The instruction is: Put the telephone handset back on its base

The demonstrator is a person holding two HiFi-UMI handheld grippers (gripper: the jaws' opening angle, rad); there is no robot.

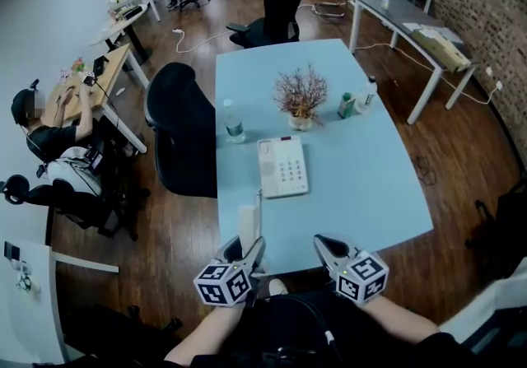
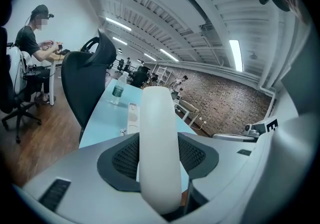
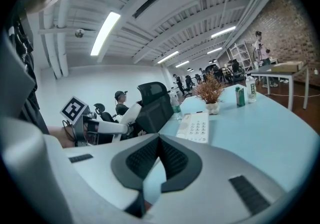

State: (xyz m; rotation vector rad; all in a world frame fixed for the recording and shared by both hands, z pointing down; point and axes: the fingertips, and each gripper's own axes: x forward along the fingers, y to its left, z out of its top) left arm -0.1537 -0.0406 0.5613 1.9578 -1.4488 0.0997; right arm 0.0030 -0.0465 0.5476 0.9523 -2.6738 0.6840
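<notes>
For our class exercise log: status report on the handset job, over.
Left claw shut on white handset. Right claw shut, empty. Phone base ahead, cradle bare, nothing between.

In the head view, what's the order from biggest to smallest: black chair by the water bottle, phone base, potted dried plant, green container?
1. black chair
2. phone base and potted dried plant: about alike, so not ranked
3. green container

**Handset gripped upright in our left tongs**

We see our left tongs [image 2: 159, 160] clamping the white handset [image 2: 160, 128], which stands upright at centre. At 11 o'clock from it, on the pale blue counter [image 2: 100, 128], lie the telephone base [image 2: 132, 117] and, farther off, a water bottle [image 2: 118, 93]. A black chair [image 2: 87, 85] rises at 9 o'clock.
</notes>
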